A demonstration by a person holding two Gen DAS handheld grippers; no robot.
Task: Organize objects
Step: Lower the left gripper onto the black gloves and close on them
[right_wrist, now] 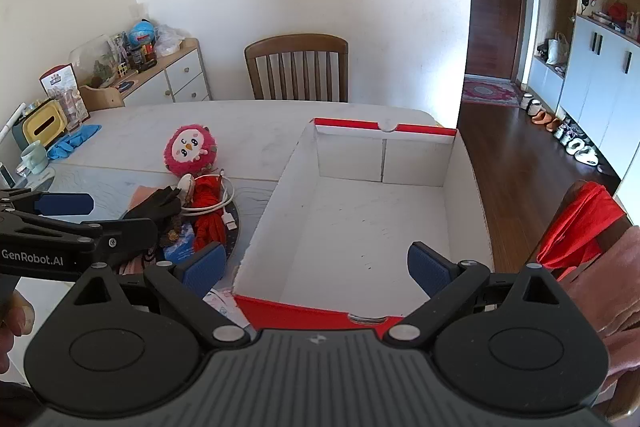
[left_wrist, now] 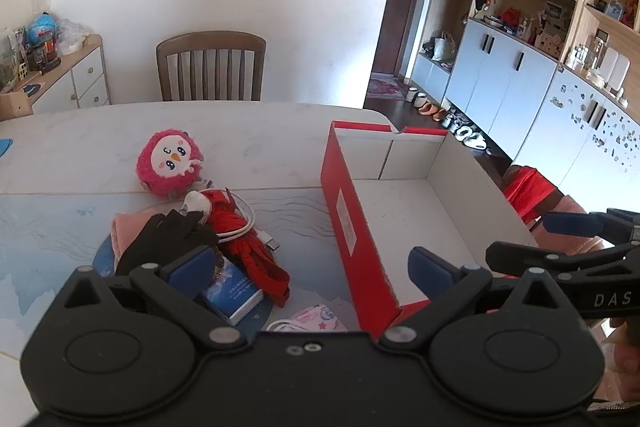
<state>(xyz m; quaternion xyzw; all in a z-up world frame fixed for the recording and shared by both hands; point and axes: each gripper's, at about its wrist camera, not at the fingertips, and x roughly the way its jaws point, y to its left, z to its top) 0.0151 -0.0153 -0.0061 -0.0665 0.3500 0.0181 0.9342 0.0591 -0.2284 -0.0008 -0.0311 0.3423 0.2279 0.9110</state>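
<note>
Open box (right_wrist: 360,227), clutter (right_wrist: 200,211) beside

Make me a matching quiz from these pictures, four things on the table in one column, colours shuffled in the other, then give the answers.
Things:
1. round fluffy plush toy with a bird face
2. fabric glove
3. coiled charging cable
4. small paperback book

Colours:
A. white
B. blue
C. pink
D. black

Pairs: 1-C, 2-D, 3-A, 4-B
</note>
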